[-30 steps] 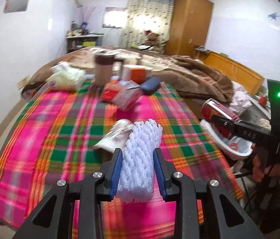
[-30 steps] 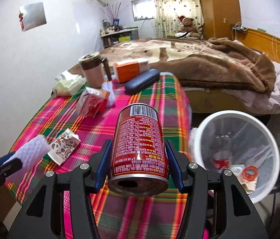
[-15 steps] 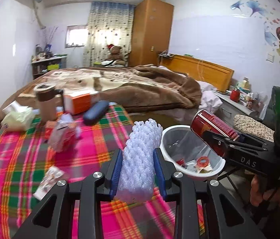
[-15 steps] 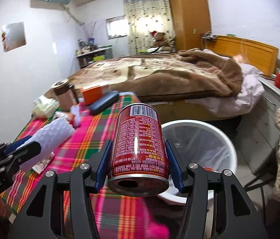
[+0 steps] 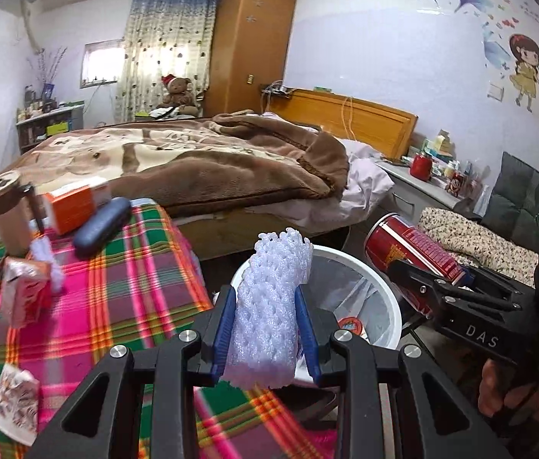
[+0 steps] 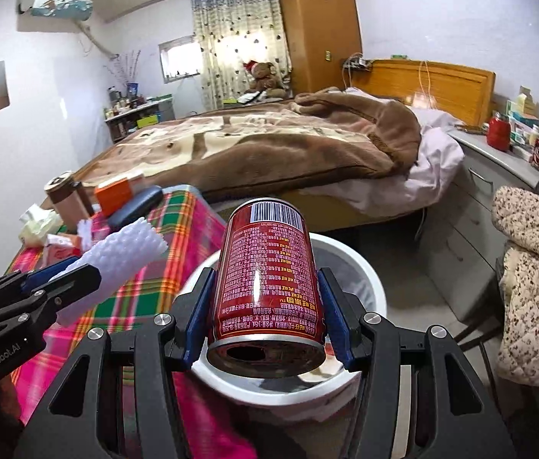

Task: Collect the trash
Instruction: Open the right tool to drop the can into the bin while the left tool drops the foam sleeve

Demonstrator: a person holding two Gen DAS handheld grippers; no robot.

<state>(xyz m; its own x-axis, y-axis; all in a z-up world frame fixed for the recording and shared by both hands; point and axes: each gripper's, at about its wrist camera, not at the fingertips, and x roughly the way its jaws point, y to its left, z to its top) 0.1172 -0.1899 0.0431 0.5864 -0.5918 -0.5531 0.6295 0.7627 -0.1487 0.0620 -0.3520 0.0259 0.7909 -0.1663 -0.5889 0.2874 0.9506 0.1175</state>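
My left gripper (image 5: 265,325) is shut on a white foam net sleeve (image 5: 269,306) and holds it at the near rim of the white trash bin (image 5: 380,287). The sleeve also shows in the right wrist view (image 6: 116,260). My right gripper (image 6: 267,313) is shut on a red drink can (image 6: 267,287), held over the white trash bin (image 6: 369,279). The can shows in the left wrist view (image 5: 411,252), right of the bin. Trash lies inside the bin.
A plaid-covered table (image 5: 116,306) left of the bin holds a small carton (image 5: 24,294), a crumpled paper cup (image 5: 15,409), a brown mug (image 5: 9,214), an orange box (image 5: 74,206) and a dark case (image 5: 103,225). A bed (image 5: 193,160) stands behind; a chair with clothing (image 6: 530,287) stands right.
Both grippers swung right from over the table to the bin, each keeping its hold. The bin is now directly under and ahead of both.
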